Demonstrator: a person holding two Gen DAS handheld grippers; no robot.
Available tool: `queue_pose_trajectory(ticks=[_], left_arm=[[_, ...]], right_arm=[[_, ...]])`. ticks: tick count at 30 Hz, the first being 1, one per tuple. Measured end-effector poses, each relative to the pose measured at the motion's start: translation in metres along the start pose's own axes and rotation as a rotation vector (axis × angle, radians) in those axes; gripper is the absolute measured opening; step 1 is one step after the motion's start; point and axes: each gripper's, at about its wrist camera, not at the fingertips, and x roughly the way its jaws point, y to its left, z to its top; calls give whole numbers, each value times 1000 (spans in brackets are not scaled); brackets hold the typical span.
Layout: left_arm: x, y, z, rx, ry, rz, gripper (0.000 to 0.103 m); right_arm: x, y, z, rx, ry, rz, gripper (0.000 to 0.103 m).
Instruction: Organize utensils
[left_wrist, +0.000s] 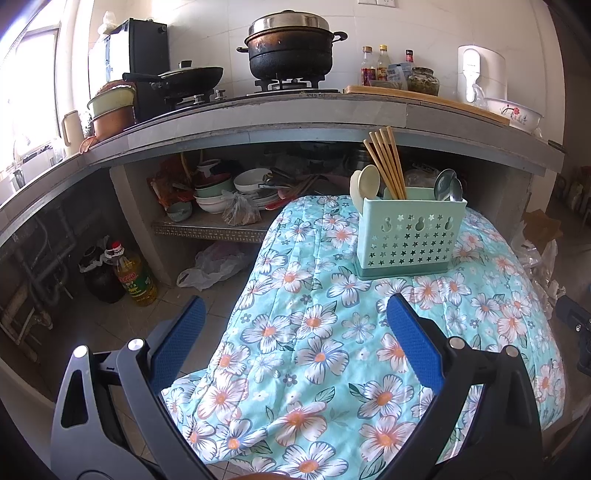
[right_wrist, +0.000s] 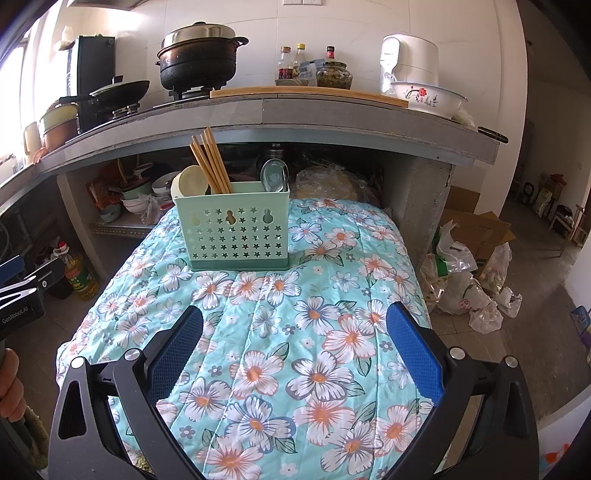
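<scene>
Apparently sorted: caddy (right_wrist: 236, 229) stood ahead of right gripper (right_wrist: 295, 347), chopsticks (right_wrist: 210, 162) and spoons (right_wrist: 273, 175) inside. Both grippers, left gripper (left_wrist: 295, 332) included, spread, empty. Best checked compartments, avoided tipping.

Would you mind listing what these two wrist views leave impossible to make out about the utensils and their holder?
- Lower ends of the chopsticks, cream spoons and metal spoons: hidden in both views by the holder wall.
- Holder's inner dividers: both views, hidden behind its front wall.
- Exact spoon count: both views, they overlap.
- Bottle labels on the counter: too small.
</scene>
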Motion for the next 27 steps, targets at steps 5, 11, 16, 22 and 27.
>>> queue_pose_trajectory(ticks=[5, 11, 16, 22, 27], left_arm=[[0, 0, 0, -1, 3, 0, 95], [0, -1, -1, 2, 3, -2, 95], [0, -1, 0, 2, 3, 0, 95], [0, -1, -1, 4, 4, -2, 95], [0, -1, -1, 2, 3, -2, 95]], right_arm=[[0, 0, 0, 0, 0, 1, 97], [0, 2, 0, -3, -1, 3, 97], [1, 3, 1, -4, 0, 9, 97], [2, 4, 1, -10, -2, 14, 97], [2, 3, 1, -10, -1, 16, 97]])
